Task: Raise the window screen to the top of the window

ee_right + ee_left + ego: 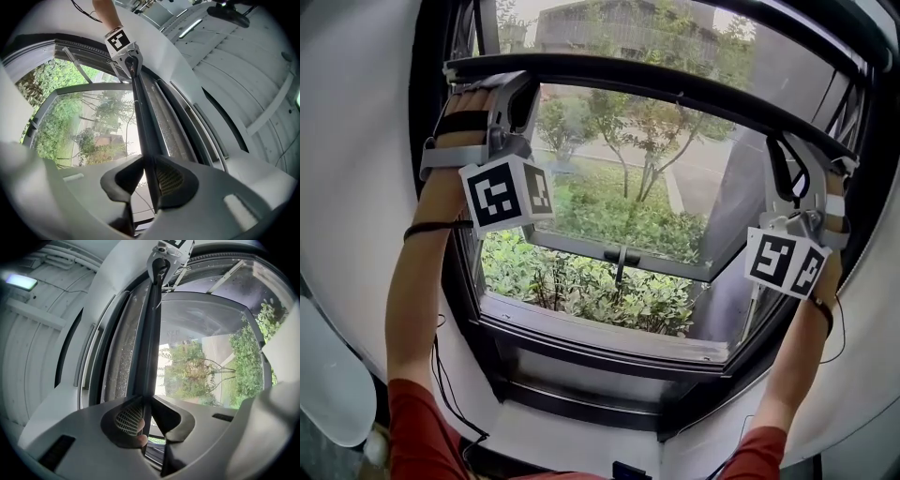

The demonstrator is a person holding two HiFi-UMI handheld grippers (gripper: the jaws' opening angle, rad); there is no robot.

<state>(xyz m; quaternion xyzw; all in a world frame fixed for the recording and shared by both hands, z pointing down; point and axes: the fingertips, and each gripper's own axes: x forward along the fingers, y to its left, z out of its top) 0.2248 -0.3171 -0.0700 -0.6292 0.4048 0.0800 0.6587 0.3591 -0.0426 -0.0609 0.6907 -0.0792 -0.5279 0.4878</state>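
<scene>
Window screen bar (675, 94), a slim dark rail, spans the window opening high up, near the top of the dark window frame (431, 141), and slopes down a little toward the right in the head view. It looks smooth, straight and matte black. In both gripper views it runs away from the jaws as one long dark line (152, 333) (143, 108), with a speckled grey strip (119, 352) beside it; I cannot tell whether that strip is mesh or glass.

The left gripper (520, 94) grips the bar's left end. In its own view (146, 416) the jaws are closed on the rail, the ribbed pad pressed against its side. The right gripper (787, 164) grips the right end the same way, the rail pinched between its jaws (149, 176). Each gripper shows at the far end of the rail in the other's view (165, 251) (129, 54). Both arms reach upward, in red sleeves (417, 431).

Below the bar a hinged sash (609, 253) is tilted outward, with a dark handle (621, 258) at its lower edge. Beyond it are green shrubs (581, 281), thin trees, a paved path and a building. Smooth white walls (356, 187) curve round the window, and a lit ceiling lamp (18, 281) shows in the left gripper view.
</scene>
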